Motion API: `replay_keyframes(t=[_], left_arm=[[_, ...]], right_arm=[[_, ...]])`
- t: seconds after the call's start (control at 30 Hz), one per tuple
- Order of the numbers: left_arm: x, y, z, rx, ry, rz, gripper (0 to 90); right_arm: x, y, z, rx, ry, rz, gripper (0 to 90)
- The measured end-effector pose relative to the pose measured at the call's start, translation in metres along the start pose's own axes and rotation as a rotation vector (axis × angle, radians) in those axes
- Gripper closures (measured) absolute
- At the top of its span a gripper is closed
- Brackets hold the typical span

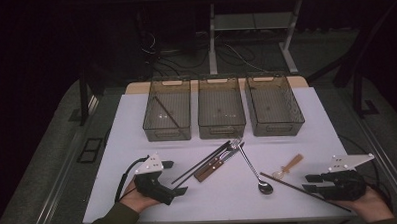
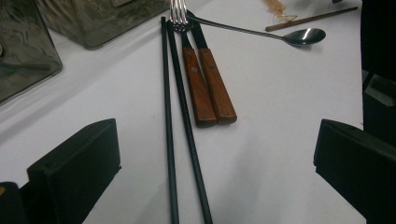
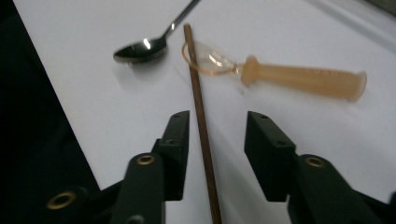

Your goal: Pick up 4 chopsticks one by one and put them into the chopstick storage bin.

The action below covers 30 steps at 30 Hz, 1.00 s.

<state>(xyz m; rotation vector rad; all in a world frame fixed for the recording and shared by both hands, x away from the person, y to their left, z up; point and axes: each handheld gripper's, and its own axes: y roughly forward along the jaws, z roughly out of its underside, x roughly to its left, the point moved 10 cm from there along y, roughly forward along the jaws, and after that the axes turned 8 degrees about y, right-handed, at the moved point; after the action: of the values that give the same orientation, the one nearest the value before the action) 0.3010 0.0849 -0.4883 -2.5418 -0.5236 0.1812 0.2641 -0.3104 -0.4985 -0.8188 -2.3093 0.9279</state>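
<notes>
R gripper (image 3: 212,135) is sitting low over the white table (image 3: 116,116), jaws part spread w/ a brown chopstick (image 3: 200,109) running lengthwise between them. Gaps are showing on both sides of the stick, so pads aren't pressing it; nothing is being pinched. In the high view the R gripper (image 1: 310,183) is lying at the table's near right corner, the person's hand underneath, and the brown chopstick (image 1: 289,185) is stretching from past the jaw tips back under the gripper body.

Just ahead of the R jaws, the stick's far end is crossing the clear bowl of a small plastic spoon w/ an amber handle (image 3: 299,79), handle pointing off to the right. Ahead and left of the jaws a metal spoon (image 3: 140,49) is lying bowl toward the gripper.

L gripper (image 1: 181,190) is resting on the table near the front-left, jaws spread wide, holding nothing. Between and ahead of its jaws two black chopsticks (image 2: 180,121) are running away from it, touching near the far end. Just right of them two wood-handled utensils (image 2: 208,86) are lying side by side, a fork head (image 2: 179,14) beyond. Three clear bins (image 1: 221,108) are standing in a row well ahead of both grippers.
</notes>
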Motion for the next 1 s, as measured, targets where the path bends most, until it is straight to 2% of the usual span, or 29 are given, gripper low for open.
replay_keyframes(t=[0.13,0.4,0.5,0.67,1.0], left_arm=[[0.000,0.000,0.000,0.004,0.004,0.002,0.0],[-0.001,0.000,0.001,0.007,0.005,0.003,0.0],[-0.001,0.001,0.001,0.007,0.004,0.003,0.0],[-0.001,0.001,0.001,0.009,0.005,0.005,0.0],[-0.001,0.001,0.002,0.016,0.010,0.006,0.0]], right_arm=[[-0.001,0.002,0.014,0.054,0.004,-0.008,71.3],[-0.002,0.008,0.023,0.105,-0.019,-0.006,78.1],[-0.002,0.009,0.023,0.116,-0.036,0.004,82.2],[-0.002,0.010,0.024,0.116,-0.077,0.013,83.6],[-0.002,0.009,0.024,0.113,-0.105,-0.018,85.2]])
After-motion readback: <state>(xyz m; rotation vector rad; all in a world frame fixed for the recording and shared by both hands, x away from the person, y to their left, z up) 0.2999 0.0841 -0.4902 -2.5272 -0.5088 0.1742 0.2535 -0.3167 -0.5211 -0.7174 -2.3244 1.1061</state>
